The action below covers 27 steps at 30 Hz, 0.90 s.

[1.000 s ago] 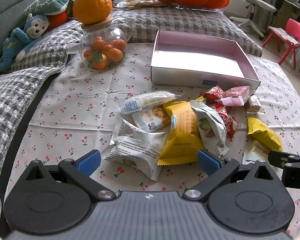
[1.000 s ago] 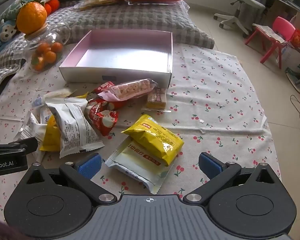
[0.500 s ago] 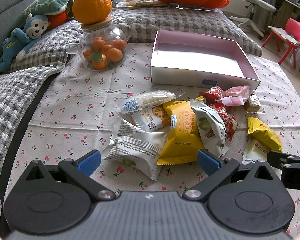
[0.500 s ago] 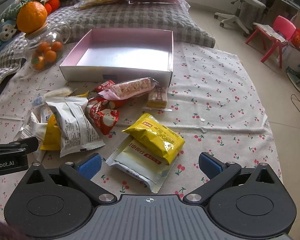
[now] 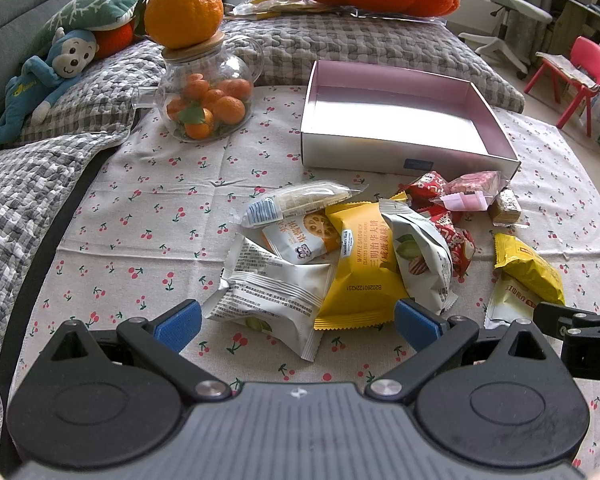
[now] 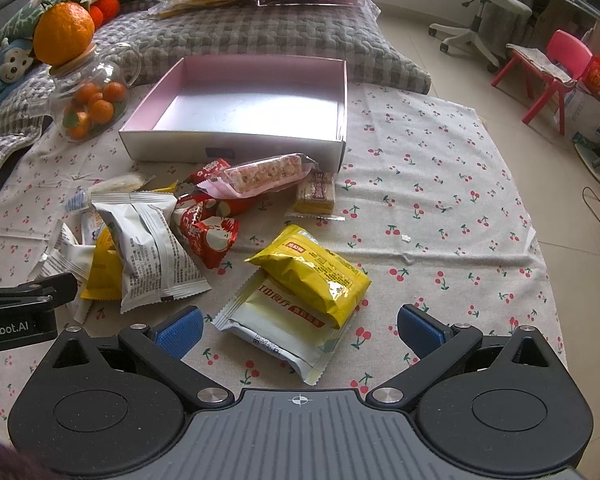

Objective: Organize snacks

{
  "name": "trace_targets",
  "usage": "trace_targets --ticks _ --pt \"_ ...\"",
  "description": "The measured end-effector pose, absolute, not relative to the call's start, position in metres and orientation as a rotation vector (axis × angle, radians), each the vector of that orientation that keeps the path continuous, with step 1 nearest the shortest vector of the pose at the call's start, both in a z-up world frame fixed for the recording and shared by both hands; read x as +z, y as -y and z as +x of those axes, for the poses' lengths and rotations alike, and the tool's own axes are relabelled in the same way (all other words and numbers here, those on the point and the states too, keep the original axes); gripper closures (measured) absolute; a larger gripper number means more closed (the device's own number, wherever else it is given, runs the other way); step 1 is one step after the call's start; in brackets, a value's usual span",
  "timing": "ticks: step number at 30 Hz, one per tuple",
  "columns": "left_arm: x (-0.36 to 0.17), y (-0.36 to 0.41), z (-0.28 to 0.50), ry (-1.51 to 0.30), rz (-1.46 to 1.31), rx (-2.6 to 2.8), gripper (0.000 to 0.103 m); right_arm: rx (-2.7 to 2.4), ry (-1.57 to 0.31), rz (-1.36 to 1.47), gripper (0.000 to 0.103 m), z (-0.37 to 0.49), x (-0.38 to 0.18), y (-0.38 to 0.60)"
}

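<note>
Both tools gape empty short of the pink box [image 6: 236, 136]: the right tool [image 6: 300, 326] faces the yellow packet [image 6: 312, 276], lying slantwise just ahead, nearer than the left tool [image 5: 296, 318].

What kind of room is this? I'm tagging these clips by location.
Most likely a home living room or family room: a stuffed monkey and cushions on a grey sofa, a child's pink chair, and an office chair on the tiled floor.
</note>
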<state>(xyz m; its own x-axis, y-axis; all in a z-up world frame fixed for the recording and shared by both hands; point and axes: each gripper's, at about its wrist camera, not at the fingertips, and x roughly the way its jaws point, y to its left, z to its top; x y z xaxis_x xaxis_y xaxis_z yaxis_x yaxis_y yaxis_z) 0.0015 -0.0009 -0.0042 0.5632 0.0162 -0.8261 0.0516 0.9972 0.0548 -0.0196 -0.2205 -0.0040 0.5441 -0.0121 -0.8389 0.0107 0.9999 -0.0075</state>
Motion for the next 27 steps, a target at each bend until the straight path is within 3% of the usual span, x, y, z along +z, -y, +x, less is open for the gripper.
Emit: trace_targets --ticks 27 --pt "-0.0042 0.0012 0.0015 -0.972 0.075 -0.019 0.0 -0.014 -0.999 -0.002 0.0 -0.0197 -0.0053 0.2197"
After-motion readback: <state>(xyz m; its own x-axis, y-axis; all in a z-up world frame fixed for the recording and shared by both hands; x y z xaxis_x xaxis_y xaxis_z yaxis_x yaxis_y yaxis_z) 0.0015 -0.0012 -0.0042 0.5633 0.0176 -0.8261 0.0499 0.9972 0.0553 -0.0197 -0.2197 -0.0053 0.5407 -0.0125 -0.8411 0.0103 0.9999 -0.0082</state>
